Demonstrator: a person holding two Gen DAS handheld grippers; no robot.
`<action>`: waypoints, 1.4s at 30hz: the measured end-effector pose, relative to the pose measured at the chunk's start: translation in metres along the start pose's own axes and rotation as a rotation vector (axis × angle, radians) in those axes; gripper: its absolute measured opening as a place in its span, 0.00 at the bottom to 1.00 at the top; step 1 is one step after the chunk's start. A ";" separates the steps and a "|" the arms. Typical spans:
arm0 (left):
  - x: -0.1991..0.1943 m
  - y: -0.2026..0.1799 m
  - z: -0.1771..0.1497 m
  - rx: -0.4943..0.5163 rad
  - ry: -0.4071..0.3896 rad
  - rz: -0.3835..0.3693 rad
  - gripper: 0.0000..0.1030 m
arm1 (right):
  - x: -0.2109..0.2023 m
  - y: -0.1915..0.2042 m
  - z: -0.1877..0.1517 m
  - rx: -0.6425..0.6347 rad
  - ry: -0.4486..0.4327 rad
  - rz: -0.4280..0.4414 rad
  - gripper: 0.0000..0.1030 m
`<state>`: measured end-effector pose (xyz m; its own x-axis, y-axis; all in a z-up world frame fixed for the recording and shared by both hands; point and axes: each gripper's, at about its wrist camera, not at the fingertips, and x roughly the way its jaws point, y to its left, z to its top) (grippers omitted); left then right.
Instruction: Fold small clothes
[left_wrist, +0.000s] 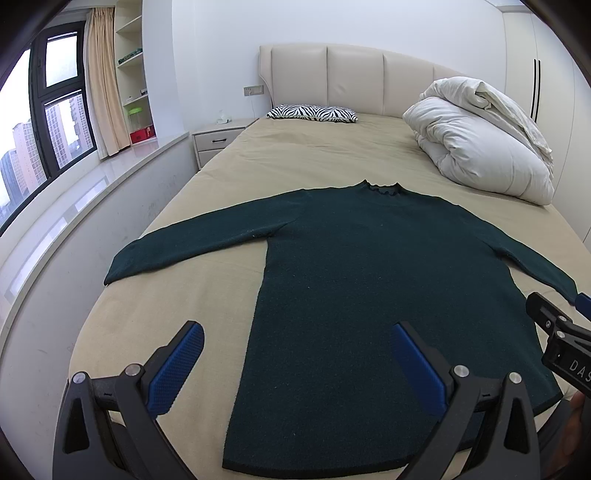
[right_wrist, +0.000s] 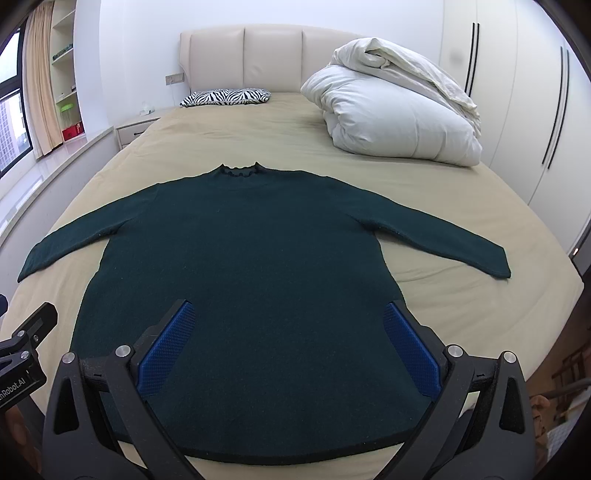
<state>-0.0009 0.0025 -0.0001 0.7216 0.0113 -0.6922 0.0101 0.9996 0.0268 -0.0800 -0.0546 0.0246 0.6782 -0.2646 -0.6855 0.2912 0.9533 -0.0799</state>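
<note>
Only the right wrist view shows the sweater's (right_wrist: 236, 280) right cuff; both show it flat on the bed (right_wrist: 424, 184), collar toward the top, sleeves spread. Left gripper (left_wrist: 295, 363) and right gripper (right_wrist: 288, 339) gape, empty.

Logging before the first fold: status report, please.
Left gripper open, right gripper open, both empty. Dark green sweater flat on bed, sleeves spread. Folded duvet clear.
</note>
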 end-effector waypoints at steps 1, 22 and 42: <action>0.000 0.000 0.000 0.000 0.000 0.000 1.00 | 0.000 0.000 0.000 0.001 -0.001 0.001 1.00; 0.000 0.000 0.000 0.000 0.000 0.000 1.00 | 0.002 0.000 -0.001 0.001 0.005 0.004 1.00; 0.003 0.007 -0.010 -0.003 0.005 -0.003 1.00 | 0.003 0.000 -0.003 -0.001 0.009 0.004 1.00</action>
<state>-0.0055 0.0101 -0.0091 0.7182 0.0087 -0.6957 0.0099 0.9997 0.0227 -0.0799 -0.0554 0.0203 0.6733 -0.2594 -0.6923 0.2877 0.9545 -0.0779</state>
